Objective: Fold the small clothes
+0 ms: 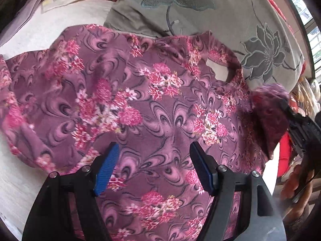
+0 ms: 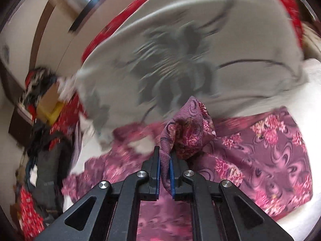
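While the right gripper (image 2: 165,158) clamps a fold of the floral top (image 1: 152,108) (purple, pink blooms), the left gripper (image 1: 153,150) hovers above it, jaws apart

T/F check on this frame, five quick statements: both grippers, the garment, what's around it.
1. The right gripper is shut on a bunched piece of the purple floral garment. True.
2. The left gripper grips the garment too. False: its jaws stand open above the fabric, nothing between them.
3. The garment is plain blue. False: purple with pink flowers.
4. A grey flower-embroidered blanket lies beyond the garment. True.
5. The garment is already folded into a neat square. False: it lies mostly spread out.
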The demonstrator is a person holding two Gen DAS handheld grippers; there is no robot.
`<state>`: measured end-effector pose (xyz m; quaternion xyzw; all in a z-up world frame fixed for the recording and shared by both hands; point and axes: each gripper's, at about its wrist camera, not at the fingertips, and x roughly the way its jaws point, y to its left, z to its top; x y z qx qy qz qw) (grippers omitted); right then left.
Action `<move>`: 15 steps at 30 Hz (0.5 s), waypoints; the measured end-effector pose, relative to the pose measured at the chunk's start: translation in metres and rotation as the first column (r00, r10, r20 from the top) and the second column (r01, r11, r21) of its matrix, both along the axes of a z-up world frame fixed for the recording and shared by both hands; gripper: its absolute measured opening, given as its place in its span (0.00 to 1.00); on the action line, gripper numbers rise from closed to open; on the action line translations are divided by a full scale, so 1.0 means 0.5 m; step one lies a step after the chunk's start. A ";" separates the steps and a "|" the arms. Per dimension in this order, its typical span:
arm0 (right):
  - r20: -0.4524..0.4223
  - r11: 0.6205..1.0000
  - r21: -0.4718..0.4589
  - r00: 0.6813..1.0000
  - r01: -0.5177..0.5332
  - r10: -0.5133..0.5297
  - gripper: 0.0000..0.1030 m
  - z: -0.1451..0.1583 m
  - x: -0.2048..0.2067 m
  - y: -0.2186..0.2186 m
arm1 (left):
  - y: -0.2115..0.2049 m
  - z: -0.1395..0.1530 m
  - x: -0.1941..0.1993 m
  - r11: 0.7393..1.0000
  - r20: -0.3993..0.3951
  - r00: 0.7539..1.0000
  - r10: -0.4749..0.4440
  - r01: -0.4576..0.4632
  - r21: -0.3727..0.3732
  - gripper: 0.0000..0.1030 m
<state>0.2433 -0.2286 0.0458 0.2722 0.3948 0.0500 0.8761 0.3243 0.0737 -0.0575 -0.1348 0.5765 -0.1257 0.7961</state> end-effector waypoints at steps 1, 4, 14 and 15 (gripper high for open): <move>-0.004 1.000 -0.013 1.000 -0.023 0.023 0.07 -0.001 0.005 0.029 | 0.011 0.004 0.001 1.000 0.003 1.000 0.001 -0.001 -0.005 0.70; -0.017 0.995 -0.030 0.995 -0.094 0.094 0.07 -0.010 0.014 0.111 | 0.047 0.025 -0.001 1.000 0.024 1.000 0.003 -0.002 -0.021 0.70; -0.153 0.962 0.059 0.950 -0.268 0.274 0.33 -0.113 -0.006 0.293 | 0.069 0.043 -0.030 0.995 0.033 0.999 -0.017 0.020 -0.099 0.70; -0.171 0.957 0.076 0.942 -0.279 0.288 0.33 -0.121 -0.019 0.292 | 0.049 0.043 -0.029 0.993 0.029 0.999 -0.031 0.034 -0.111 0.70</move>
